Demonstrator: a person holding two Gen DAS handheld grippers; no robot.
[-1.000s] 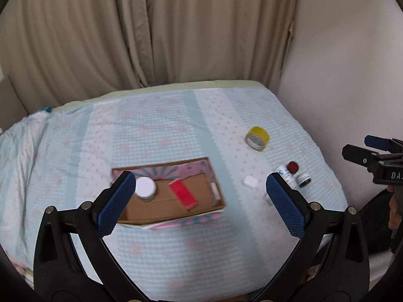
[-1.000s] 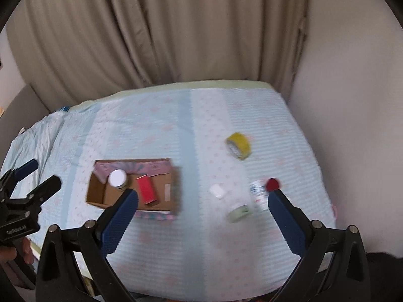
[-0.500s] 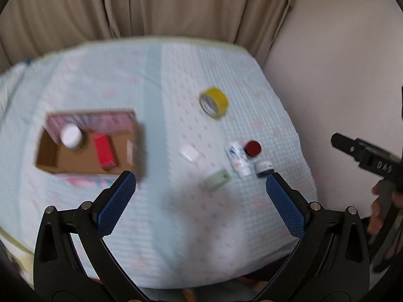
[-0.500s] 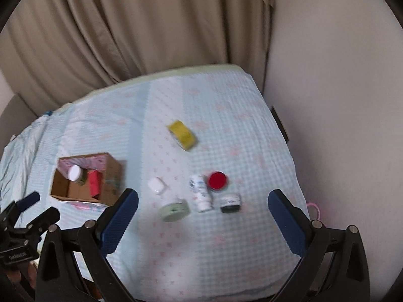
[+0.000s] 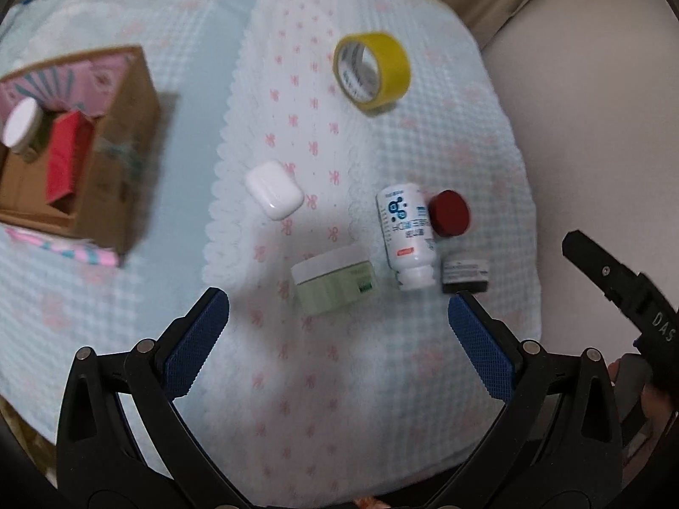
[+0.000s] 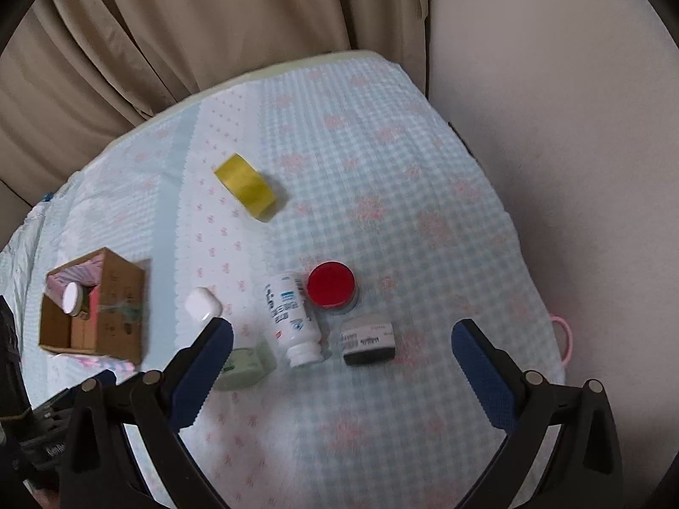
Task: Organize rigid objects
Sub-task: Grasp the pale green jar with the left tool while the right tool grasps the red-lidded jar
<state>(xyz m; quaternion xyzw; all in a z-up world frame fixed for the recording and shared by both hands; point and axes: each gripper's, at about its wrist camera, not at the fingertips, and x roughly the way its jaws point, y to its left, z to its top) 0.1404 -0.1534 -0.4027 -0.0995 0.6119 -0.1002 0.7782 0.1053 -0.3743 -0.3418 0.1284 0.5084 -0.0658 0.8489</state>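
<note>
Swinging off cardboard box [image 5: 110,135] toward loose cluster: left gripper [image 5: 339,331] gaping, empty, green jar [image 5: 335,282] now just ahead between fingers. Right gripper [image 6: 341,350] likewise agape, black jar [image 6: 368,339] ahead. Next pickup likely.

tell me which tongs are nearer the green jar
Left. The left tongs hang open just short of the green jar, which lies almost centred ahead of them. The right tongs are open too, with the jar by their left fingertip, off-centre.
</note>
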